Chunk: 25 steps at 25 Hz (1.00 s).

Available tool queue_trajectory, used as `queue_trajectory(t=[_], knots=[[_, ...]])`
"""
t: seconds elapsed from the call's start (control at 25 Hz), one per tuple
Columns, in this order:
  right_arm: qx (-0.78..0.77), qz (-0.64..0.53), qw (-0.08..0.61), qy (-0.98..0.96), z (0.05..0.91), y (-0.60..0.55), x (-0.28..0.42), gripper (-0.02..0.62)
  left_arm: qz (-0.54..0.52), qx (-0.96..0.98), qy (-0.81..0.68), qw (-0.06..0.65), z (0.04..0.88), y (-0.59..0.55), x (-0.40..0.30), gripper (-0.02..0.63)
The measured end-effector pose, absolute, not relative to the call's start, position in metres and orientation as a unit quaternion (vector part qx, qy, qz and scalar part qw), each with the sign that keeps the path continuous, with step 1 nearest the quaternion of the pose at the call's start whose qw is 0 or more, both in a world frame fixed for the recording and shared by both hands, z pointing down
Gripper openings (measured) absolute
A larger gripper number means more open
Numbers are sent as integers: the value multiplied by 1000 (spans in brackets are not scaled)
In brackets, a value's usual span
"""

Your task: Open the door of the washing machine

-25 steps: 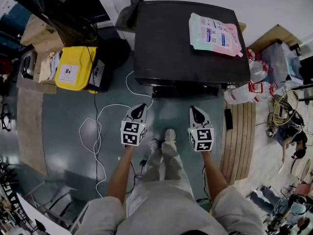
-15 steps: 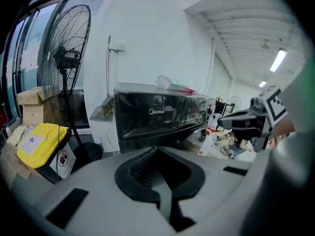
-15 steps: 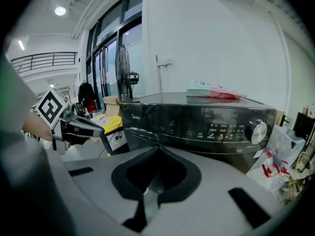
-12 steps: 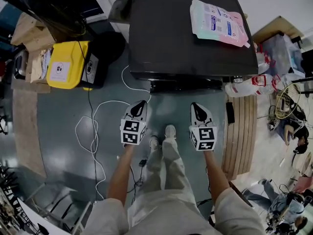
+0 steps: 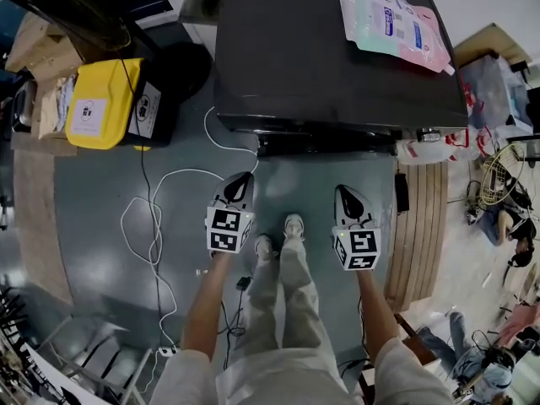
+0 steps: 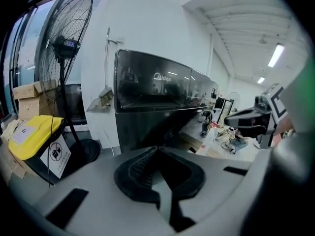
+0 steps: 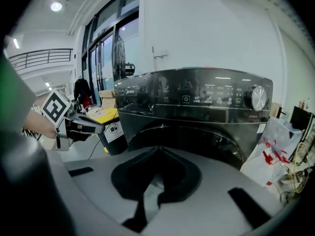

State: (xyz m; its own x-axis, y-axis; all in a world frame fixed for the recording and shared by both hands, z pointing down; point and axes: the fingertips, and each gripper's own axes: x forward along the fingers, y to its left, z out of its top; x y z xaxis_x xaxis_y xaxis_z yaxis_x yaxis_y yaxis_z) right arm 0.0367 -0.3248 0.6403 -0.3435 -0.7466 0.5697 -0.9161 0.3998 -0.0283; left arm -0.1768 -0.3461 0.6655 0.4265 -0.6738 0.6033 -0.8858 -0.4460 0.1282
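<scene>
**Head view.** The left gripper (image 5: 245, 180) and the right gripper (image 5: 343, 192) hang side by side over the grey floor (image 5: 93, 226), both pointing at the front of the black washing machine (image 5: 329, 66). The machine stands just ahead of both tips, apart from them. Neither gripper touches it. A detergent pouch (image 5: 395, 25) lies on its top, ahead of the right gripper. A yellow bin (image 5: 101, 104) stands ahead and to the left of the left gripper. A white cable (image 5: 156, 213) loops on the floor beside that gripper, and wooden boards (image 5: 419, 226) lie beside the right one. Compared with a second ago, the machine's top fills more of the frame and the pouch sits nearer the upper right corner. The two grippers keep their side-by-side places with jaws unchanged.

**Left gripper view.** The left gripper (image 6: 157, 149) has its jaws pressed together with nothing between them. The machine's left front corner (image 6: 147, 97) rises straight ahead and above the tips. A standing fan (image 6: 66, 43) and the yellow bin (image 6: 32, 136) are off to the left, and the right gripper (image 6: 256, 119) is off to the right. A white wall is behind.

**Right gripper view.** The right gripper (image 7: 158, 150) is likewise closed and empty. The round door (image 7: 202, 141) sits directly ahead, shut, under the control panel. The dial (image 7: 256, 98) is up to the right. White bags (image 7: 270, 146) lie at the right and the left gripper (image 7: 74, 123) at the left.
</scene>
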Motion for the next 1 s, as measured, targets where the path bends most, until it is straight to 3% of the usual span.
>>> queue_trajectory(t=[0.64, 1.0], knots=[[513, 196, 235, -802, 722, -316, 18, -2, 249, 835, -454, 184, 744, -347, -174, 8], [503, 200, 244, -805, 748, -305, 13, -2, 331, 859, -386, 56, 762, -347, -162, 9]])
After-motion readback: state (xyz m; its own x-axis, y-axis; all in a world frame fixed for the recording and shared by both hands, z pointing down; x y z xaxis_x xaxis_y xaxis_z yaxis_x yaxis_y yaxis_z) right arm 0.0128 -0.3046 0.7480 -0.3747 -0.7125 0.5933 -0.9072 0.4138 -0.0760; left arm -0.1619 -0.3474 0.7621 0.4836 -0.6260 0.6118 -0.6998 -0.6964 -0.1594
